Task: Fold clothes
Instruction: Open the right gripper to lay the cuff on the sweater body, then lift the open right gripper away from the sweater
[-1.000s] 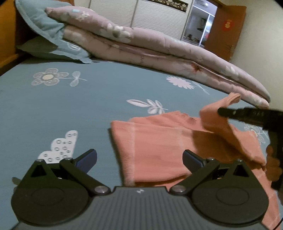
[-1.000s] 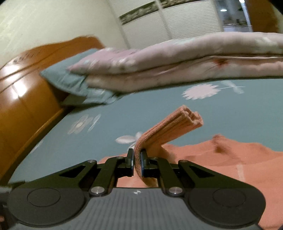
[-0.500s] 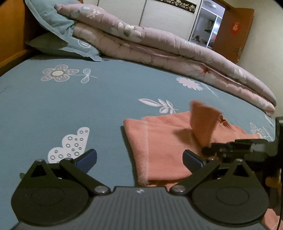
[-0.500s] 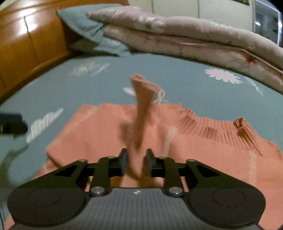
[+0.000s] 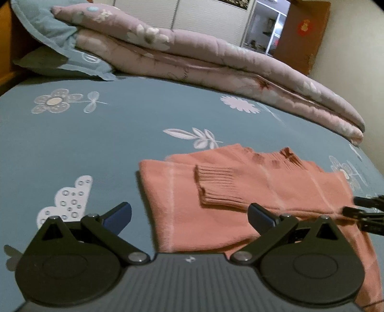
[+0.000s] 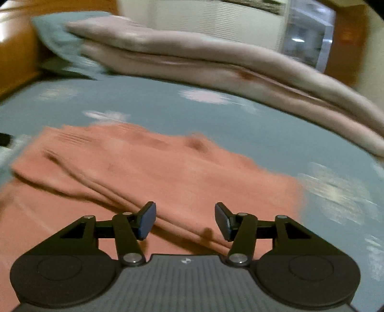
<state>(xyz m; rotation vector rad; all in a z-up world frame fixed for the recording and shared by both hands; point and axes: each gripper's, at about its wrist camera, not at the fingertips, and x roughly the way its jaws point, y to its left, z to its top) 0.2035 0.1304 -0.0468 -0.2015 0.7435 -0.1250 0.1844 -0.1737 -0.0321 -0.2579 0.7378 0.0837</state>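
- The salmon-pink sweater (image 5: 240, 192) lies flat on the blue-grey bedsheet (image 5: 96, 144), which is printed with pale flowers and leaves.
- One sleeve is folded across the body; its ribbed cuff (image 5: 218, 186) rests on top of the sweater, near the middle in the left wrist view.
- The ribbed collar (image 5: 288, 156) sits at the sweater's far edge, toward the folded pink quilt (image 5: 216, 62).
- The left gripper (image 5: 189, 216) hangs low over the near edge of the sweater — its jaws stand wide apart and nothing is between them.
- The right gripper (image 6: 184, 220) hovers over the sweater's near side; its jaws are opening, the pads apart and clear of the cloth, with only the flat knit below them.
- The right wrist view is smeared, so fine detail of the fabric there cannot be made out.
- The quilt lies along the far side of the bed, beside a blue-grey pillow (image 5: 48, 36) at the wooden headboard (image 6: 14, 60).
- Behind the quilt stand pale wardrobe doors (image 5: 204, 14).
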